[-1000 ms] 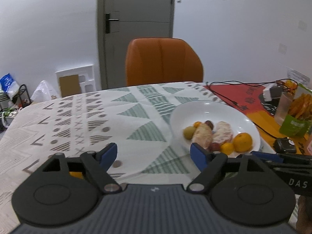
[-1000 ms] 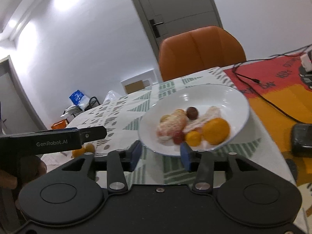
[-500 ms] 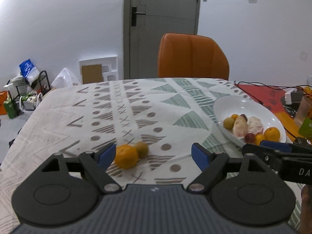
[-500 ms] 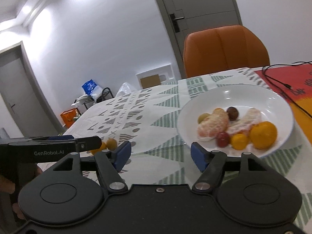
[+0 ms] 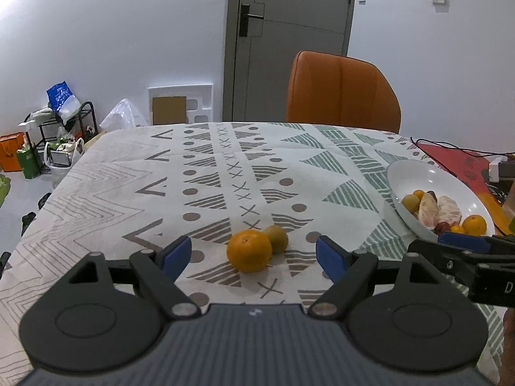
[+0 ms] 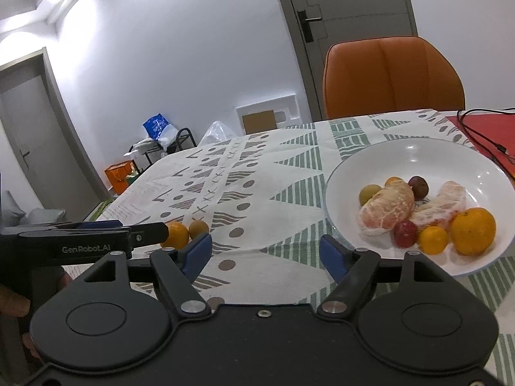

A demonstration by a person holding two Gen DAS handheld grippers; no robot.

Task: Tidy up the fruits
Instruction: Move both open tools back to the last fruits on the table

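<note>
The left gripper (image 5: pixel 252 254) has its blue fingers (image 5: pixel 175 254) spread wide, with nothing between them but air. It hangs over the desk (image 5: pixel 128 193), which wears a white cloth with grey and green shapes. Right ahead of it, at 12 o'clock and near, an orange (image 5: pixel 248 250) sits on the cloth. A small green-brown fruit (image 5: pixel 277 238) touches the orange at its 1 o'clock side.

The right gripper (image 6: pixel 265 252) also has its fingers (image 6: pixel 198 251) spread wide and holds nothing. A white bowl (image 6: pixel 418 151) sits on the desk at its 2 o'clock. Inside the bowl lie two peeled orange pieces (image 6: pixel 388 207), a big orange (image 6: pixel 472 231), a small orange (image 6: pixel 433 240), a red fruit (image 6: pixel 405 233), a dark purple fruit (image 6: pixel 418 187) and a yellow-green fruit (image 6: pixel 370 193). All of them are close together in the near half of the bowl.

From the right wrist view, the left gripper's black side shows at 9 o'clock, with a hand (image 6: pixel 19 296) holding it from below. The loose orange and the green-brown fruit peek out just past its tip.

An orange chair (image 5: pixel 342 93) stands behind the desk at the far side. A grey door (image 5: pixel 289 38) is behind the chair. A black cable (image 6: pixel 482 135) lies on a red mat (image 6: pixel 489 128) to the right of the bowl.
</note>
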